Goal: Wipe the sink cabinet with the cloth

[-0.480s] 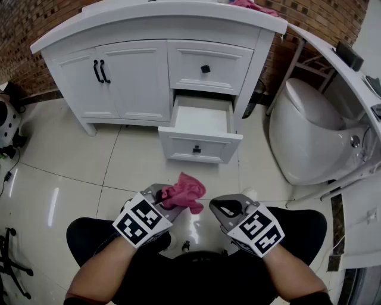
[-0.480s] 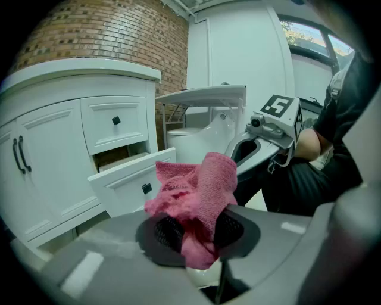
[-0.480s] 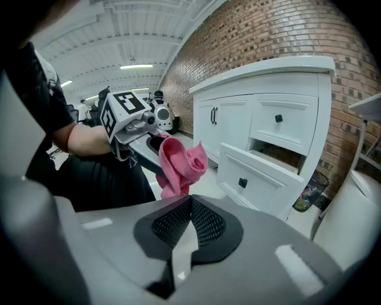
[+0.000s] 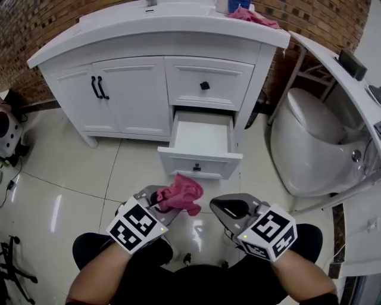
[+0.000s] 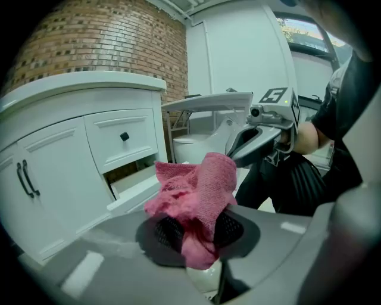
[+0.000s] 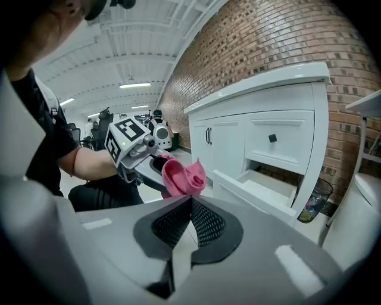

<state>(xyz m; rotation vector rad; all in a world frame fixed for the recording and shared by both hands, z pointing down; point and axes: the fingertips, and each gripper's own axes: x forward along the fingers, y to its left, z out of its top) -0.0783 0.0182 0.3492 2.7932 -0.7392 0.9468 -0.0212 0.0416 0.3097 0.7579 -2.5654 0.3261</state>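
The white sink cabinet (image 4: 131, 89) stands ahead, with two doors on its left and a shut upper drawer (image 4: 205, 83). Its lower drawer (image 4: 199, 140) is pulled out and looks empty. My left gripper (image 4: 162, 202) is shut on a pink cloth (image 4: 181, 193), bunched between the jaws (image 5: 193, 229) and held above the floor in front of the open drawer. The same cloth (image 6: 181, 176) shows in the right gripper view. My right gripper (image 4: 221, 209) is beside it, shut (image 6: 190, 223) with nothing in it.
A second pink cloth (image 4: 253, 15) lies on the cabinet's top at the right. A white toilet (image 4: 309, 143) stands to the right under a white shelf (image 4: 342, 77). The floor is glossy tile (image 4: 65, 167). My knees are just below the grippers.
Both grippers have shifted slightly forward toward the open drawer, the cloth still in the left one. The view has tilted a little lower.
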